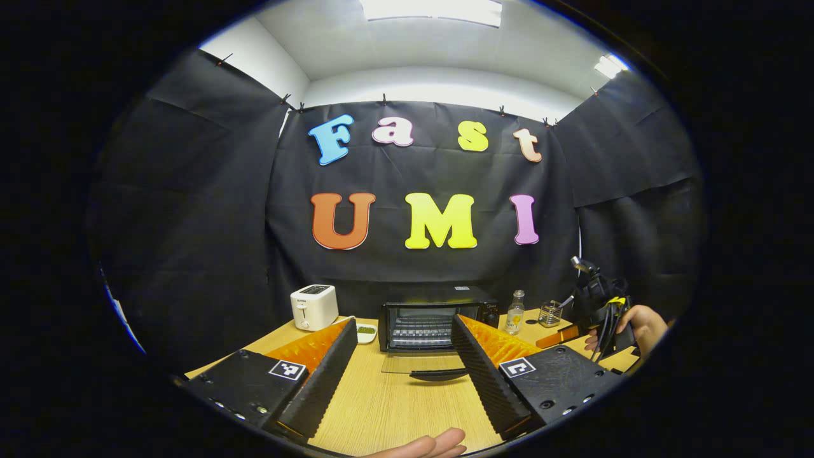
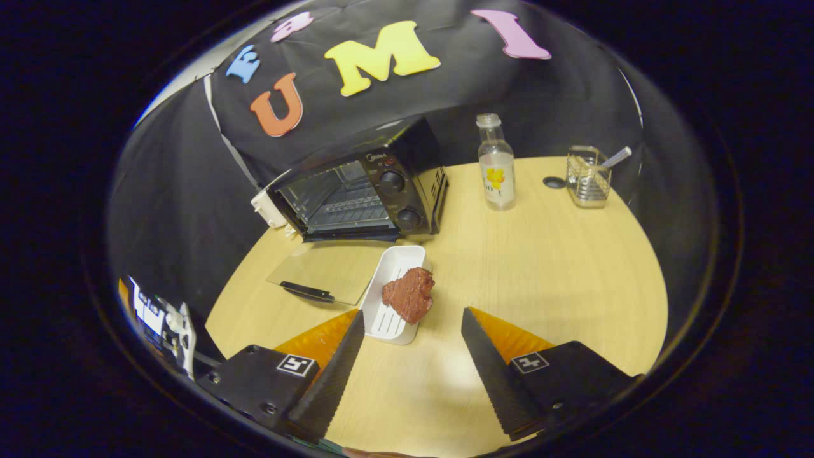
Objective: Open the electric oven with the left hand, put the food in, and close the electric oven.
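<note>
A: Where does the food sit against the right gripper (image 2: 412, 318)?

B: In the right gripper view, the meat (image 2: 409, 294) lies just ahead of the gap between the two fingers, a little toward the left one; it rests on the near right edge of a white tray (image 2: 394, 267), half hanging over the rim; nothing grips it; the fingers stand wide apart with bare wooden table (image 2: 540, 254) between them.

A: And the oven?

B: The electric oven (image 2: 362, 187) stands beyond the tray, up and to the left; its glass door (image 2: 324, 270) lies folded down flat on the table, handle toward us, touching the tray's left side or nearly so, I cannot tell which.

A: The left gripper (image 1: 405, 331)?

B: In the left gripper view its fingers are spread apart too, empty; the open oven (image 1: 435, 321) shows straight ahead between them, well apart from the tips, with the lowered door (image 1: 423, 364) closer.

A: Count things, left to right.

B: In the left gripper view: one white toaster (image 1: 313, 306); one small dish (image 1: 366, 332) with something green; one oven; one clear bottle (image 1: 514, 312); one wire holder (image 1: 551, 313); then a hand (image 1: 639, 326) holding the other gripper at the right edge. In the right gripper view: one oven with two knobs (image 2: 392, 182); one tray; one piece of meat; one bottle (image 2: 496, 163); one wire holder (image 2: 588, 168) with a utensil in it.
</note>
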Motion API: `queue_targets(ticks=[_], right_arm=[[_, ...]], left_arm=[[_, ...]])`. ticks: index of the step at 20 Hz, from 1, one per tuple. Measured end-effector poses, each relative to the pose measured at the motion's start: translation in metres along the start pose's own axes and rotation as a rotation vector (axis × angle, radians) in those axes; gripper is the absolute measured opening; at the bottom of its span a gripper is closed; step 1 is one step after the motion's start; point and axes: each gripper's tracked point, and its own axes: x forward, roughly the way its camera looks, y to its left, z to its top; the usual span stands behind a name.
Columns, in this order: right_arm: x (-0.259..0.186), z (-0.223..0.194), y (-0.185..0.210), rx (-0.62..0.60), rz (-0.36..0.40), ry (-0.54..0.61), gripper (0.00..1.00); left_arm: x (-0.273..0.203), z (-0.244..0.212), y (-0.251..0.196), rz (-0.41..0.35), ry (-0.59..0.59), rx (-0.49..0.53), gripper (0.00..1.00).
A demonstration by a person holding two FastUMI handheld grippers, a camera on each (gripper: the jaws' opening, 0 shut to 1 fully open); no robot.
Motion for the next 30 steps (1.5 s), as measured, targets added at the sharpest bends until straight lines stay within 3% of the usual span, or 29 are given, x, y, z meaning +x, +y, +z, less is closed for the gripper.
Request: queue_targets(ticks=[3,4,5,6,7,8,9,10,11,14,18,30], right_arm=[[0.016,0.004,-0.003,0.076,0.085,0.017,0.84],[0.020,0.006,0.001,0.103,0.124,0.025,0.71],[0.022,0.007,0.004,0.137,0.161,0.029,0.72],[0.025,0.006,0.003,0.171,0.177,0.040,0.53],[0.029,0.003,-0.002,0.198,0.167,0.060,0.55],[0.034,0.003,-0.008,0.218,0.158,0.064,0.44],[0.038,0.003,-0.012,0.237,0.157,0.069,0.42],[0.041,0.002,-0.011,0.259,0.178,0.076,0.34],[0.041,0.000,-0.006,0.287,0.218,0.090,0.41],[0.042,-0.002,-0.007,0.349,0.243,0.104,0.13],[0.028,-0.007,-0.005,0.282,0.201,0.067,0.09],[-0.043,0.015,0.034,-0.085,-0.004,-0.119,0.10]], left_arm=[[-0.009,-0.002,-0.020,-0.096,0.015,-0.024,0.94],[-0.012,-0.002,-0.022,-0.107,0.019,-0.035,0.94],[-0.013,0.000,-0.019,-0.112,0.019,-0.039,0.94],[-0.015,0.002,-0.018,-0.112,0.019,-0.037,0.94],[-0.017,0.003,-0.015,-0.101,0.015,-0.032,0.94],[-0.018,0.004,-0.012,-0.086,0.012,-0.024,0.94],[-0.018,0.005,-0.011,-0.078,0.010,-0.013,0.94],[-0.018,0.005,-0.010,-0.071,0.007,-0.005,0.94],[-0.019,0.005,-0.011,-0.070,0.008,0.001,0.94],[-0.022,0.003,-0.009,-0.064,0.018,0.034,0.94],[-0.021,0.002,-0.008,-0.052,0.029,0.039,0.94],[-0.015,-0.010,0.008,-0.003,0.058,0.054,0.94]])
